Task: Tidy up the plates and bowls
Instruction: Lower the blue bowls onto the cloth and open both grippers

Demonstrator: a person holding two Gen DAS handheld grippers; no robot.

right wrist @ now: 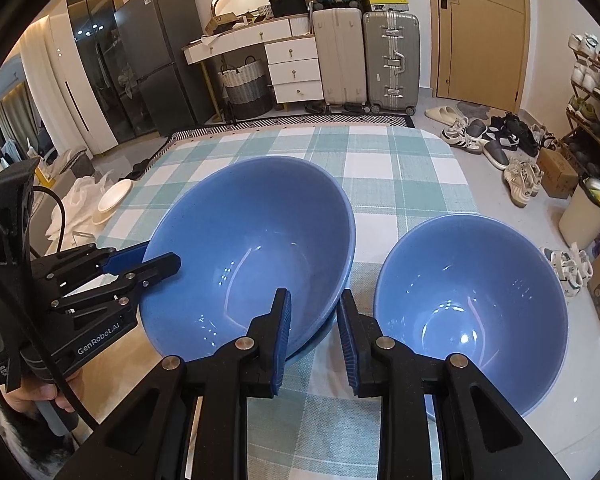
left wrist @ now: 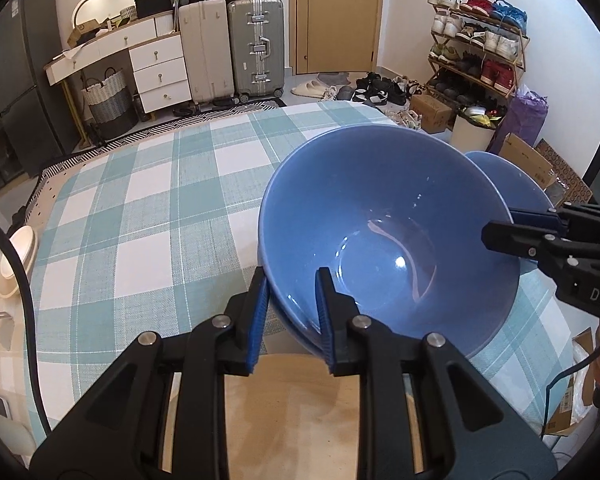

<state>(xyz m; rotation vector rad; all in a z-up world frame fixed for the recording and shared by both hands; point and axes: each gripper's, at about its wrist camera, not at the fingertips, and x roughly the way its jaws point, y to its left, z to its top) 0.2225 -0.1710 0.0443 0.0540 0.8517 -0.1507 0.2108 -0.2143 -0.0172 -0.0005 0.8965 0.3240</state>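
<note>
A large blue bowl (left wrist: pixel 388 236) (right wrist: pixel 252 256) sits nested in another blue bowl, whose rim shows beneath it (right wrist: pixel 316 342), on the checked tablecloth. A smaller blue bowl (right wrist: pixel 472 304) (left wrist: pixel 504 178) stands to its right. My left gripper (left wrist: pixel 292 312) (right wrist: pixel 140 262) is open, its fingers either side of the large bowl's near-left rim with a gap. My right gripper (right wrist: pixel 314 336) (left wrist: pixel 500 226) is open, its fingers either side of the stack's right rim, one finger inside, one outside between the stack and the smaller bowl.
The table (left wrist: pixel 148 208) has a teal and white checked cloth, with bare wood at its near edge (left wrist: pixel 292 400). A white dish (right wrist: pixel 112 200) lies off the table's left side. Suitcases, drawers, a shoe rack and boxes stand beyond the table.
</note>
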